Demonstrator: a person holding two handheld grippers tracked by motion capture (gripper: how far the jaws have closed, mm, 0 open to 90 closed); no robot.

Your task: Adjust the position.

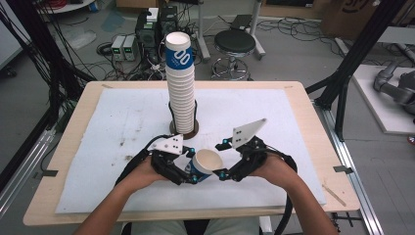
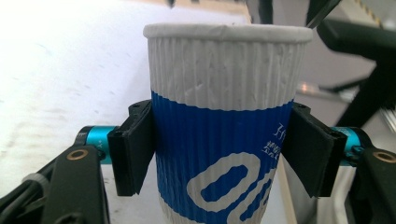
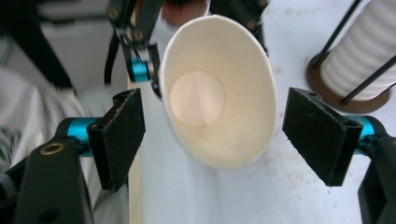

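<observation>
Right at the near edge of the white mat (image 1: 122, 122), both of the person's hands hold grippers w/ a single paper cup (image 1: 203, 165) between them. Left gripper (image 1: 192, 166) is clamped on that cup: in the left gripper view its two black pads (image 2: 135, 149) press the blue ribbed band from both sides, cup (image 2: 224, 130) upright relative to the jaws, white ribbed upper part and rolled rim above. Writing: big white "00"-style loops on the blue, plus small white characters running vertically near the right pad, too small to read.

Right gripper (image 1: 222, 157) has its jaws spread apart, pads clear of the cup. In the right gripper view the cup's open mouth (image 3: 217, 88) faces the camera, plain white inside, round bottom visible; gaps show betw. each pad (image 3: 119, 135) and the cup wall, so no contact there. Left gripper (image 3: 140, 70) sits behind the cup in that view.

From the high view the cup lies tilted, mouth toward the right gripper, just above the mat.

Farther back, mid-table, a tall stack of cups (image 1: 180, 88) stands in a black wire holder w/ a round brown base (image 1: 184, 128). Top cup shows the same blue band w/ white "00". Beyond the table: a black stool (image 1: 235, 46) and electronics boxes (image 1: 125, 48) on the floor.
</observation>
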